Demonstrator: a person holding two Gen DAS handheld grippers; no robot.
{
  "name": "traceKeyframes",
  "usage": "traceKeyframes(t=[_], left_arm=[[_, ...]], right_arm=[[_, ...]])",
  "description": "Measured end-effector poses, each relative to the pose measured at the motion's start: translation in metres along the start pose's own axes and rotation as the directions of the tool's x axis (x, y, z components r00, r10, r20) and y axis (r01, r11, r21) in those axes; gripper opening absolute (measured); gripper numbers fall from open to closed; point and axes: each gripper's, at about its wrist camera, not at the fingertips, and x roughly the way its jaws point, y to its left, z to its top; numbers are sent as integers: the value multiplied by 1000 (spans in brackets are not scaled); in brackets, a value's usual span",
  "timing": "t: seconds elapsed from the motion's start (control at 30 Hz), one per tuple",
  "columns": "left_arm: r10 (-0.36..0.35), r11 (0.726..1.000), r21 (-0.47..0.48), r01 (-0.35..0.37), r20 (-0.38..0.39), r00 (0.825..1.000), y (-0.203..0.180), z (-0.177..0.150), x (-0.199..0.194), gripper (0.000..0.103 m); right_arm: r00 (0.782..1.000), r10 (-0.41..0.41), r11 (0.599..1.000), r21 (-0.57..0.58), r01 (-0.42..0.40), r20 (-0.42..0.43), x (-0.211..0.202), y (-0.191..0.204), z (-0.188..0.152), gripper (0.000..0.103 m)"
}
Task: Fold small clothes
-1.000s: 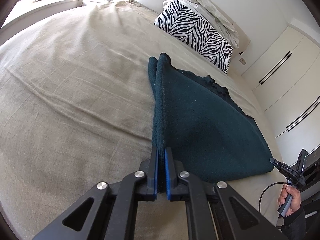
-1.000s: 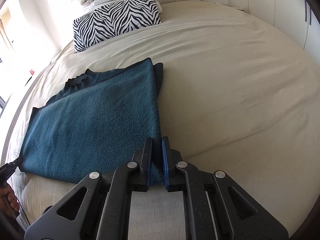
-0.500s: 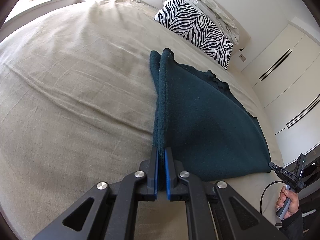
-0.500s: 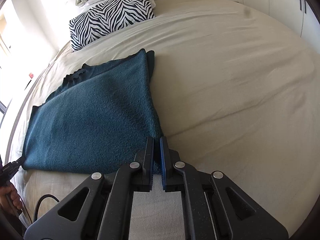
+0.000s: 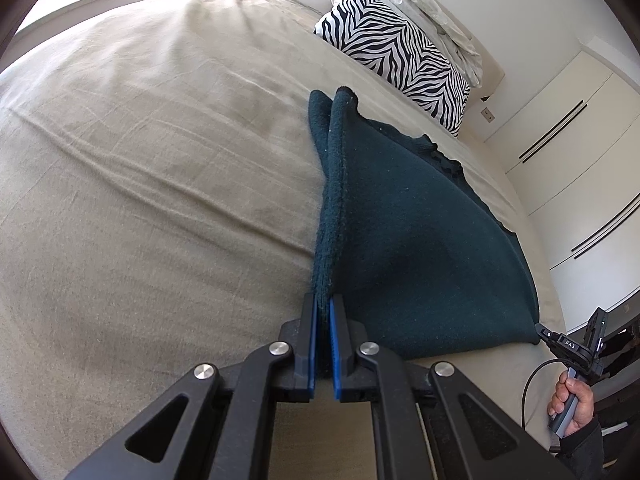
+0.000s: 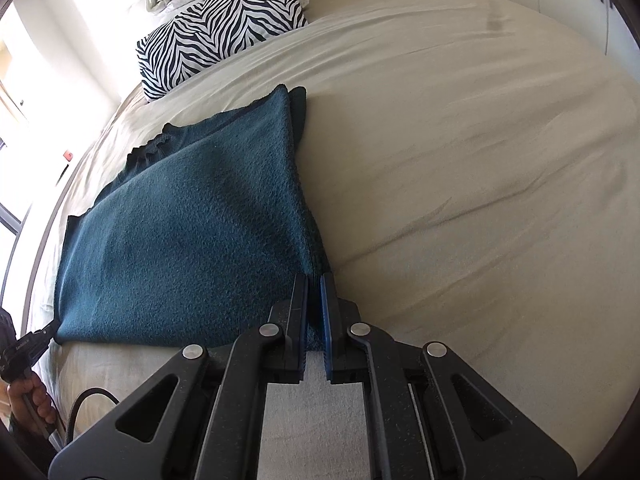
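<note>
A dark teal knitted garment [image 5: 420, 248] [image 6: 192, 240] lies folded double on the beige bed, its upper layer stretched between both grippers. My left gripper [image 5: 324, 300] is shut on the garment's near left corner, with the fabric edge rising out of the blue pads. The right gripper [image 6: 314, 280] is shut on the near right corner in the same way. In the left wrist view the right gripper [image 5: 560, 340] shows small at the garment's far corner, held by a hand [image 5: 576, 404]. A ribbed edge of the lower layer shows beyond the top layer.
A zebra-print pillow [image 5: 396, 52] [image 6: 216, 36] lies at the head of the bed with crumpled white bedding [image 5: 432, 12] behind it. White wardrobe doors [image 5: 568, 140] stand along the right side. The bed sheet [image 6: 480, 160] spreads wide to the right of the garment.
Both grippers keep their hold on the garment. The right gripper has sunk a little toward the bed, and the top layer lies lower and flatter over the lower layer.
</note>
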Motion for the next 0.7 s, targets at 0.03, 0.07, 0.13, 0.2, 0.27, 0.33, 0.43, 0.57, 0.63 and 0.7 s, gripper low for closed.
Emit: traceKeyframes(t=[0.03, 0.07, 0.13, 0.2, 0.27, 0.33, 0.43, 0.57, 0.63, 0.7], left_arm=[[-7, 1000, -7, 7, 2, 1000, 1, 0, 0, 7], [-13, 1000, -13, 13, 2, 1000, 3, 0, -1, 8], [-12, 1000, -27, 12, 4, 1000, 4, 0, -3, 14], [-11, 999, -47, 11, 5, 1000, 6, 0, -7, 23], [23, 999, -46, -22, 19, 1000, 3, 1, -17, 32], [79, 997, -16, -78, 58, 995, -5, 4, -31, 38], [97, 993, 53, -105, 124, 987, -26, 19, -47, 41], [95, 978, 169, -125, 178, 980, -64, 54, -34, 48], [100, 966, 220, -137, 171, 980, -81, 71, -10, 50], [122, 950, 270, -159, 149, 981, -96, 87, 20, 50]], right_arm=[[1000, 1, 1000, 5, -1, -2, 1, -1, 0, 5], [1000, 5, 1000, 11, -5, -5, 1, -1, 0, 6], [1000, 11, 1000, 14, -11, -10, 2, -1, 0, 6], [1000, 16, 1000, 19, -16, -18, 0, 0, -1, 6], [1000, 11, 1000, 28, -11, -25, -3, -1, 1, 8], [1000, 13, 999, 43, -13, -10, -11, -2, 3, 12], [998, -9, 999, 35, 7, 70, -32, 4, 9, 19], [992, 66, 998, 9, -68, 109, -41, 31, 28, 33], [985, 140, 990, 5, -141, 97, -30, 53, 40, 49], [970, 232, 972, 28, -235, 76, -12, 76, 52, 50]])
